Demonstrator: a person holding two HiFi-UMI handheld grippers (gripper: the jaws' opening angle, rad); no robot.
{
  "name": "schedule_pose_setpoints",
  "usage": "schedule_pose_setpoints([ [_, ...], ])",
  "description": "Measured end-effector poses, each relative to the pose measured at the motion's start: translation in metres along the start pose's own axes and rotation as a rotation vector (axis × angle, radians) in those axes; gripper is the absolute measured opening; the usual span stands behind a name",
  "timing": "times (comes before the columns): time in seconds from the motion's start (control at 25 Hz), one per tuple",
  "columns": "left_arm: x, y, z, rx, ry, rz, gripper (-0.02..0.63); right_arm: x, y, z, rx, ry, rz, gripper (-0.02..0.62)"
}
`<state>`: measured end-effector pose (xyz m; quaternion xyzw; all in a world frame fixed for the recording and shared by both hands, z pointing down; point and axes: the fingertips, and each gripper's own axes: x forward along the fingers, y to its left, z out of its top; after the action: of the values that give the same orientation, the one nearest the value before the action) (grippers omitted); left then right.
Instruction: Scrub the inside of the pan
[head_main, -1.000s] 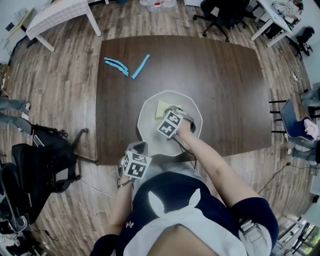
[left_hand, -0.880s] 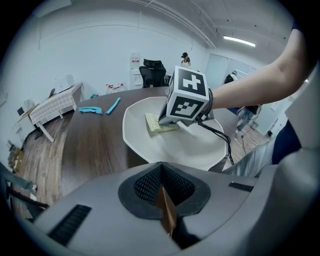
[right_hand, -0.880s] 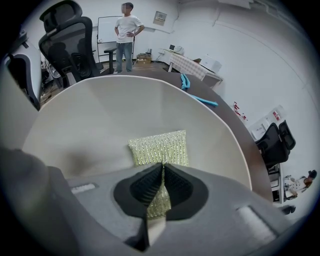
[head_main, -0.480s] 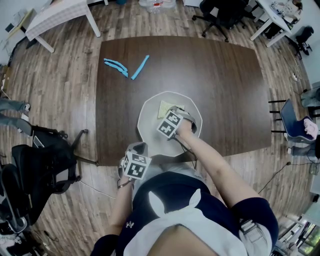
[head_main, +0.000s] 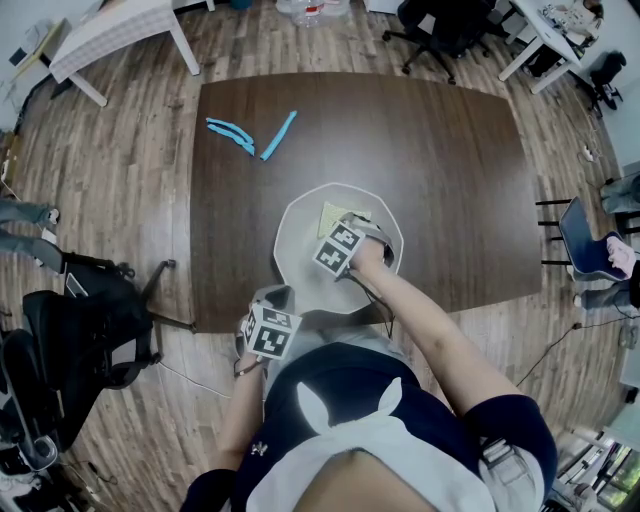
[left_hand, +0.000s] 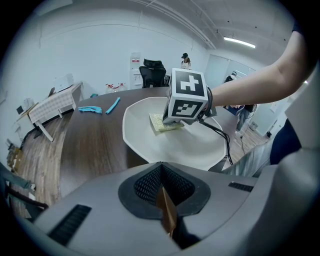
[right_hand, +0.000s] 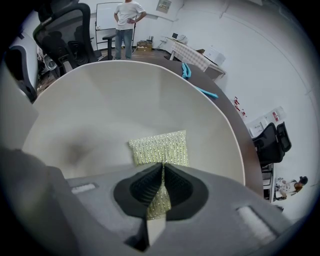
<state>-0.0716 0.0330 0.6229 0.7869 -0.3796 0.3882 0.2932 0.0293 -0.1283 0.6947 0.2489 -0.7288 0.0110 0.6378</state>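
Clamping the near edge of a glittery yellow-green scrub pad (right_hand: 160, 147), the right tongs (right_hand: 163, 172) point steeply down into the white pan (right_hand: 95, 100), and the rest of the pad lies spread against the pan's inner surface. From the head view the pan sits at the centre of the frame, near the lower edge of the dark brown worktop (head_main: 450, 180), with the pad in its upper half just above the right tongs' marker cube. The left tongs (left_hand: 161, 175) sit at the lower left of the pan, just off the worktop's edge and apart from the pan; their jaws are pressed together, with only a thin brown sliver showing in the seam. Two light-blue utensils (head_main: 250, 133) lie well apart from the pan, toward the worktop's upper left corner. A person (right_hand: 125, 20) stands at the top of the right gripper view.
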Motion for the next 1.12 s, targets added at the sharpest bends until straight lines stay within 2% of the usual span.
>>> schedule_pose_setpoints([
  [0.76,-0.002,-0.003,0.002,0.001,0.007,0.002,0.005,-0.004,0.002,-0.028,-0.046,0.101,0.044,0.014],
  [1.12,-0.001,-0.002,0.002,0.005,-0.013,0.012,0.005,-0.004,0.01,-0.037,-0.1,0.174,0.078,0.014],
])
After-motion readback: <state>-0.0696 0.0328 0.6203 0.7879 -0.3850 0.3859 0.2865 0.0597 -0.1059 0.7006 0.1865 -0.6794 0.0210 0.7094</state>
